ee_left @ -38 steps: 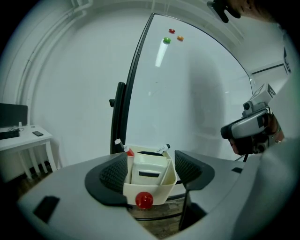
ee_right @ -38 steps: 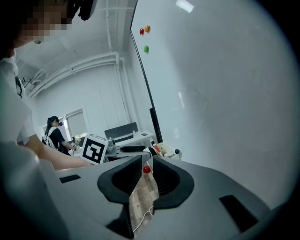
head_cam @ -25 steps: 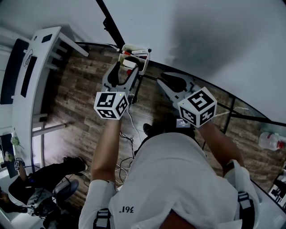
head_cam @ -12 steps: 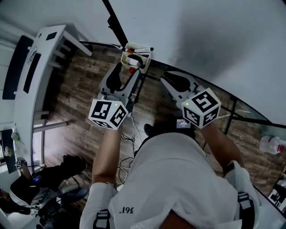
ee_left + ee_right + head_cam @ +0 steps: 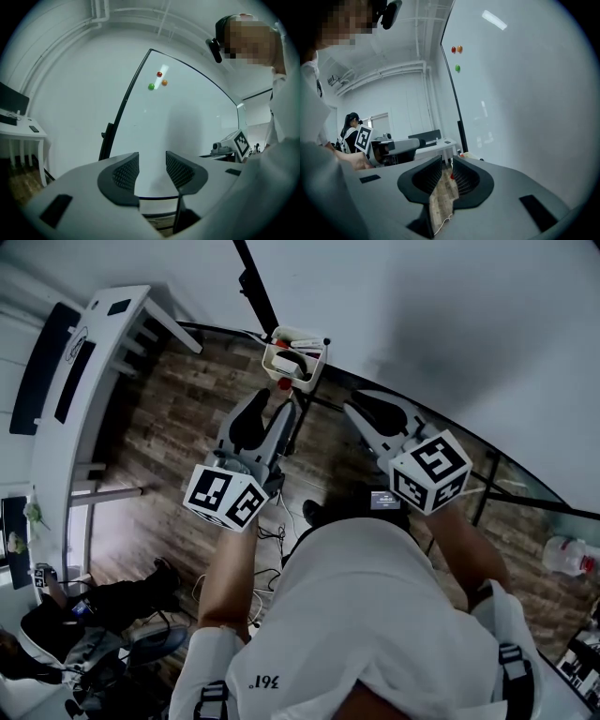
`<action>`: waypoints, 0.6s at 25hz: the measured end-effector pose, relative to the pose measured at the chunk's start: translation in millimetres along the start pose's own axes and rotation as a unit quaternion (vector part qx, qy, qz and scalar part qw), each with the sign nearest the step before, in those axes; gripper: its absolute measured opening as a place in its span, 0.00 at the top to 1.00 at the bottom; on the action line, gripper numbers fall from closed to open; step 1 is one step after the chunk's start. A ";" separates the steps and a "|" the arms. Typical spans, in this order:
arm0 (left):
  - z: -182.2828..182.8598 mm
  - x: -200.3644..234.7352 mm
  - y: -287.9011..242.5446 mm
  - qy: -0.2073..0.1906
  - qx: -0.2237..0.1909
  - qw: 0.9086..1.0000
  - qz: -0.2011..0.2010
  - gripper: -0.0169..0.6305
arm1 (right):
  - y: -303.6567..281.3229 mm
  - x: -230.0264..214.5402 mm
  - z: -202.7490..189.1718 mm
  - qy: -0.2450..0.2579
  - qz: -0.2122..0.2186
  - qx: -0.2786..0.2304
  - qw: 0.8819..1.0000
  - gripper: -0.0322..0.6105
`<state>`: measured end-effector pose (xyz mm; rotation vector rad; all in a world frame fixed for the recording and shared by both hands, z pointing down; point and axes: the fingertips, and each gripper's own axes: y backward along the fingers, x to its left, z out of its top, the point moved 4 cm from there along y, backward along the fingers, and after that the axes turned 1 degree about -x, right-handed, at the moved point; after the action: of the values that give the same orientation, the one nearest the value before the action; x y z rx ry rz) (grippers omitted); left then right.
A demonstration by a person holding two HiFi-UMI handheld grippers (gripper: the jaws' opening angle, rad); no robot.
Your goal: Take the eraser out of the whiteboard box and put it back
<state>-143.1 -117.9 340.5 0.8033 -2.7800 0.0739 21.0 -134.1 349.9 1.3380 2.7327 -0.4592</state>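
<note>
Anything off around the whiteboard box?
Nothing stands out. The box sits upright at the whiteboard's lower edge, and nothing is spilled on the floor below. A small red thing just under the box is too small to identify.

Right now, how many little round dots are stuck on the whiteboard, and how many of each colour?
red dot: 1
orange dot: 1
green dot: 1
Total: 3
</note>
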 end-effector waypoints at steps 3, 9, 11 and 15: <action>-1.2 -2.2 8.9 0.007 0.002 1.000 0.007 0.71 | 2.1 1.0 1.6 0.001 0.002 -0.003 1.000 0.81; -5.0 -9.1 27.1 0.021 0.004 1.000 0.013 0.76 | 11.2 4.4 5.7 0.001 0.004 -0.012 1.000 0.81; -8.9 -10.9 32.8 0.028 0.006 0.999 0.015 0.77 | 13.7 5.1 4.5 0.000 0.004 -0.014 1.000 0.82; -15.6 -11.3 42.9 0.041 0.009 0.999 0.021 0.81 | 17.2 4.4 0.8 -0.005 0.002 -0.013 1.000 0.83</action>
<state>-153.1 -73.9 353.7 0.7285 -2.7235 0.1351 31.7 -121.0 344.2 1.3312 2.7179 -0.4272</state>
